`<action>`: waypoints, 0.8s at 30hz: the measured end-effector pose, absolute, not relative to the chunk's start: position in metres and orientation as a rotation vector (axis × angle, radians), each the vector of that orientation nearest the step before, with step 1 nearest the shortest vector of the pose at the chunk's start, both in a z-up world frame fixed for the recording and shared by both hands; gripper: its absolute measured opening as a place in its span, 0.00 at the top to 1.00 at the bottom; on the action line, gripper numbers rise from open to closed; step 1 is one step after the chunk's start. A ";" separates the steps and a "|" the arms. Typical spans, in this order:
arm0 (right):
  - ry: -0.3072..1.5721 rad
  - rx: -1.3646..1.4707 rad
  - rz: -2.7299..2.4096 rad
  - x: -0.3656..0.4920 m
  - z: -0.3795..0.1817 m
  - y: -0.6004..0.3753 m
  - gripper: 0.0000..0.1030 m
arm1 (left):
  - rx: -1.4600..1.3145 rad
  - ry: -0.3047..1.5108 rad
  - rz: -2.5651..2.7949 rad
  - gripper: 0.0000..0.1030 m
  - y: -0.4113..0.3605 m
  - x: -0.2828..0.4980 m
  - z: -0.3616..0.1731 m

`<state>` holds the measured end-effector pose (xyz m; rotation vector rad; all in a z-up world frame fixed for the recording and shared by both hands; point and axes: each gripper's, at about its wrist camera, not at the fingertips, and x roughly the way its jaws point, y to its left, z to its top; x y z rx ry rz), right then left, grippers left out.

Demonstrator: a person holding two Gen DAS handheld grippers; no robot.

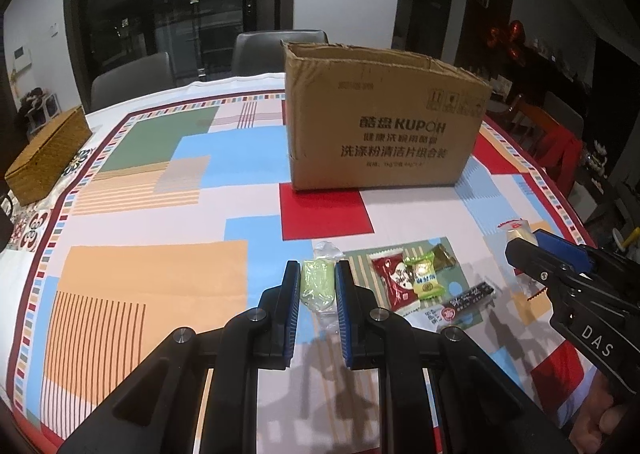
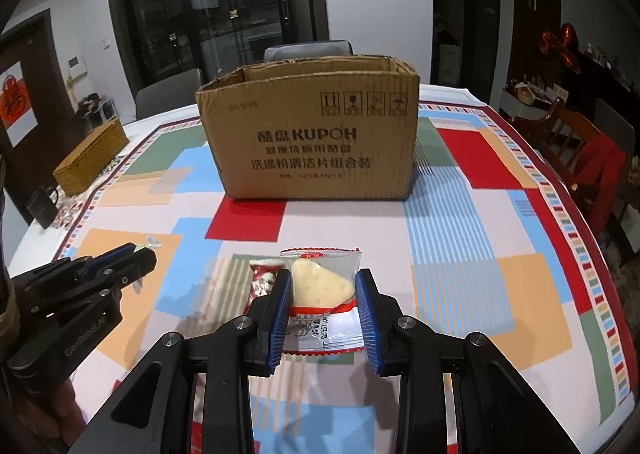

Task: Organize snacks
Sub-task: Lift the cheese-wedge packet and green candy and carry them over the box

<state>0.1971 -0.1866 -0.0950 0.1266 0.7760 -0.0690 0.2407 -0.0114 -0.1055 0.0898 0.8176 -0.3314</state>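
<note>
Two grippers each hold a wrapped snack above a colourful patchwork tablecloth (image 1: 160, 213). From the left wrist, the left gripper (image 1: 317, 278) is clamped on a pale green snack in clear wrap (image 1: 318, 288), its blue pads pressing on both sides. Just right of it on the cloth lie a red-and-white packet (image 1: 394, 280), a yellow-green packet (image 1: 424, 278) partly on top of it, a gold-brown wrapper (image 1: 444, 256) and a dark bar-shaped packet (image 1: 470, 296). Farther right, the right gripper (image 1: 520, 250) pinches a clear packet with a pale wedge (image 1: 518, 232). An open cardboard box (image 1: 380, 125) printed KUPOH stands upright beyond the snacks, near the middle of the table. A woven box (image 1: 48, 157) sits at the far left edge.

From the right wrist, the right gripper (image 2: 322, 296) is clenched on the clear packet with red trim holding a cream-coloured wedge (image 2: 322, 284). The red-and-white packet (image 2: 262, 278) shows on the cloth just left of it. The left gripper (image 2: 142, 256) appears at the left, with the clear wrap end (image 2: 152, 242) poking out past its tips. The cardboard box (image 2: 312, 133) stands straight ahead, its top open.
</note>
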 end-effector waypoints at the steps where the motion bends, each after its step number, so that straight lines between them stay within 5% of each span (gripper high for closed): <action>1: 0.774 0.125 -0.066 0.198 -0.093 -0.187 0.67 | 0.087 0.817 -0.328 0.82 -0.011 0.242 -0.104; 24: 0.687 0.091 -0.039 0.244 -0.040 -0.198 0.67 | 0.054 0.750 -0.307 0.82 -0.022 0.282 -0.049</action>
